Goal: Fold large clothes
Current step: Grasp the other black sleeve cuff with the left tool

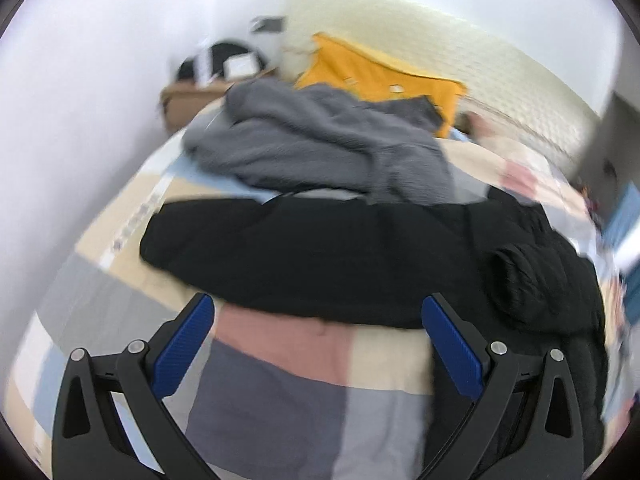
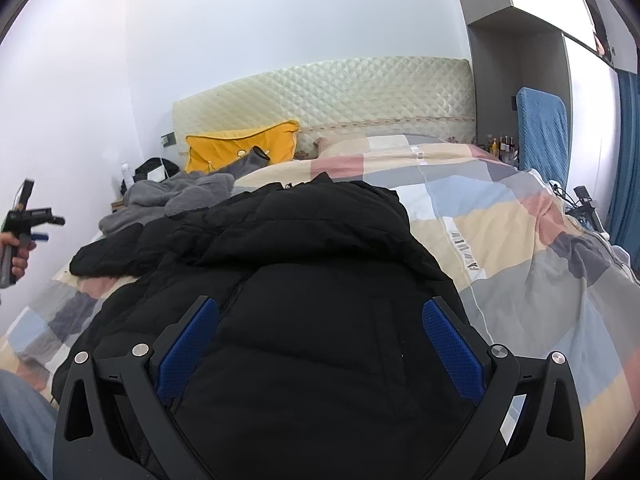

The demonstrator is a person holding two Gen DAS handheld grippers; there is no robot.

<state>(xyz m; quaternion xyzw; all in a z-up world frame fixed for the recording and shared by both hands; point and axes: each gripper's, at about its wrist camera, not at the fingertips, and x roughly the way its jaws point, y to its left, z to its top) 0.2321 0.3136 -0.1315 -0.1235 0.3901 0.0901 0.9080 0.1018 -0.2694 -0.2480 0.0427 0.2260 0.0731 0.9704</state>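
A black puffer jacket point(image 2: 304, 280) with a hood lies on a checked bed quilt point(image 2: 520, 240). One sleeve stretches left across the bed in the left wrist view point(image 1: 320, 256). My right gripper point(image 2: 320, 312) is open and empty, right above the jacket's body near its zip. My left gripper point(image 1: 318, 312) is open and empty, hovering over the quilt just in front of the sleeve. It shows far left in the right wrist view point(image 2: 38, 228), held in a hand. The left wrist view is blurred.
A grey fleece garment point(image 1: 320, 148) lies crumpled behind the jacket. A yellow pillow point(image 2: 240, 148) leans on the quilted headboard point(image 2: 340, 92). A nightstand point(image 1: 192, 100) with dark items stands at the bed's far left. A blue towel point(image 2: 540, 128) hangs at the right.
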